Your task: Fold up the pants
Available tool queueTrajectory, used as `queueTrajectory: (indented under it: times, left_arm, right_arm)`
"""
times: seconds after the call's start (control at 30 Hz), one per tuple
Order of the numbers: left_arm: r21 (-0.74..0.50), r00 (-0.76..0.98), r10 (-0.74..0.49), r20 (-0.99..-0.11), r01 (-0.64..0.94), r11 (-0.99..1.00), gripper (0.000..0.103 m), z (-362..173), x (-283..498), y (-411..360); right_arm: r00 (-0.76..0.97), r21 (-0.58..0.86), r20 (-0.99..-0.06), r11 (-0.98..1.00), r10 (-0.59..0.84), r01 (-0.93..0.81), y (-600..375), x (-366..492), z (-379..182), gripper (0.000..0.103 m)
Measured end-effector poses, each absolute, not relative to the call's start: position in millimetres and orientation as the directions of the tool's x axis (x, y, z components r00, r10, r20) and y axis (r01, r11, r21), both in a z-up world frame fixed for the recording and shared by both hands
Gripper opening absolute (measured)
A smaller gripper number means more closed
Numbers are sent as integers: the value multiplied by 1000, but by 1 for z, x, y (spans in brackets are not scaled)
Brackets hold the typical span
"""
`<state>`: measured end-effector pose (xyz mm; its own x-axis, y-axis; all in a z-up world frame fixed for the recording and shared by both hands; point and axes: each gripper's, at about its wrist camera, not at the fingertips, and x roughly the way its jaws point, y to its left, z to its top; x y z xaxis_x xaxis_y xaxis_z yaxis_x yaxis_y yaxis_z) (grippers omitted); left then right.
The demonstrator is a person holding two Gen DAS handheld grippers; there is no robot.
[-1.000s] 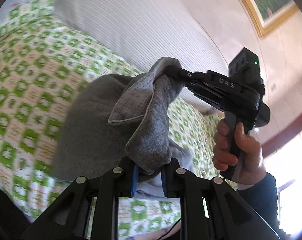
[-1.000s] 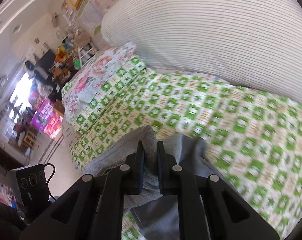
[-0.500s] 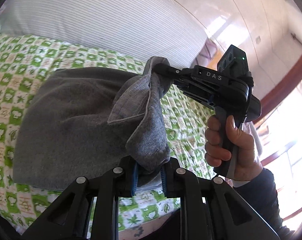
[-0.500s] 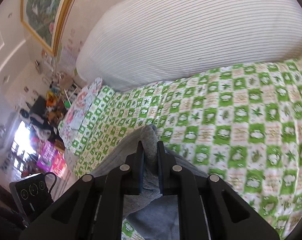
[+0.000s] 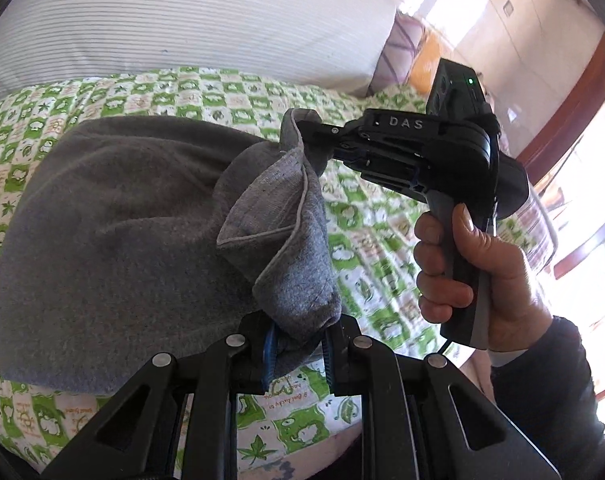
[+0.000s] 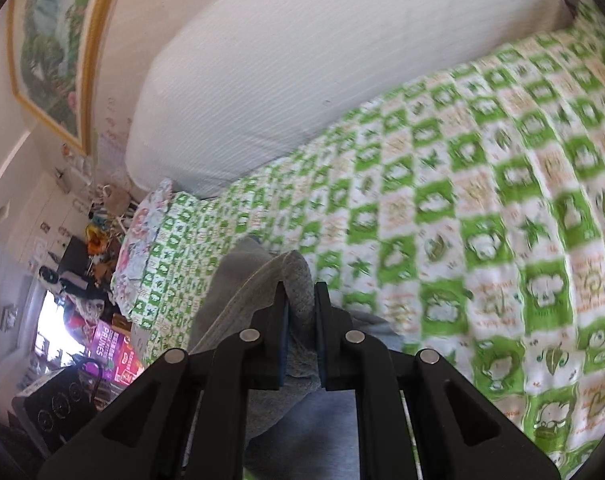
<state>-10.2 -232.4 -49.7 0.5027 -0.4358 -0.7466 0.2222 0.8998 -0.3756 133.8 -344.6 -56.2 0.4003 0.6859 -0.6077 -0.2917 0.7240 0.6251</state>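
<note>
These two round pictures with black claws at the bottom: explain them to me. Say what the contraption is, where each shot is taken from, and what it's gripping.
No robot here: a person holds a hand-held two-finger gripper in each hand, and each carries a wide-angle camera looking along its fingers, hence the round, bent look.

The left wrist view looks out over the left gripper, clamped on a bunched edge of the grey pants. The same view shows the right gripper from the side, held by a hand, pinching another part of that edge.

The right wrist view looks over the right gripper itself, shut on the grey cloth.

The rest of the pants lies on a green-and-white checked bedspread, with a large white striped pillow behind.
</note>
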Motion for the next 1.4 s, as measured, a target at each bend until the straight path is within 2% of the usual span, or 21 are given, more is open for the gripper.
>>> queueTrajectory:
  times: [0.07, 0.13, 0.17, 0.2, 0.27, 0.43, 0.73, 0.97, 1.17, 1.2, 1.23, 1.27, 1.4]
  left_arm:
    - [-369, 485, -434, -759, 229, 901, 23, -54, -9, -236]
    - [-367, 474, -434, -766, 232, 901, 31, -56, -9, -237]
    - [-369, 468, -439, -767, 238, 898, 39, -56, -11, -236]
    - [-369, 464, -440, -769, 240, 898, 45, -56, -12, -236]
    - [-370, 458, -446, -769, 250, 895, 46, -53, -16, -234]
    - [-392, 452, -476, -755, 271, 879, 50, -45, -29, -222]
    - [-381, 523, -438, -731, 219, 898, 51, -30, -48, -154]
    - [-383, 543, -366, -756, 87, 920, 52, -46, -38, -90]
    - [-402, 536, -356, -765, 33, 915, 52, -57, -28, -69]
    - [-397, 527, -353, -773, 32, 917, 52, -60, -24, -70]
    - [-399, 519, -355, -778, 28, 917, 52, -61, -21, -70]
    - [-416, 510, -375, -774, 36, 909, 52, -62, -18, -73]
    - [-411, 499, -400, -769, 94, 907, 52, -62, -17, -81]
  right_arm:
    - [409, 620, -620, 737, 670, -269, -347, 133, -63, 16]
    - [416, 611, -638, 755, 648, -240, -350, 131, -67, 22]
    - [423, 598, -651, 769, 630, -225, -351, 130, -67, 31]
    - [435, 575, -670, 791, 601, -206, -354, 128, -67, 36]
    - [460, 549, -682, 813, 569, -193, -358, 124, -61, 44]
    - [526, 475, -701, 866, 482, -160, -372, 99, -38, 44]
    - [558, 477, -657, 853, 507, -213, -356, 32, -7, 45]
    - [522, 451, -701, 869, 486, -203, -322, -4, -22, 46]
    - [477, 448, -741, 877, 472, -172, -306, -2, -51, 46]
    - [473, 441, -745, 880, 469, -178, -302, -1, -54, 45]
    - [473, 423, -755, 888, 455, -180, -299, 0, -55, 32]
    - [468, 417, -761, 891, 449, -178, -298, 0, -55, 29]
    - [499, 398, -754, 902, 427, -170, -309, -5, -39, 25]
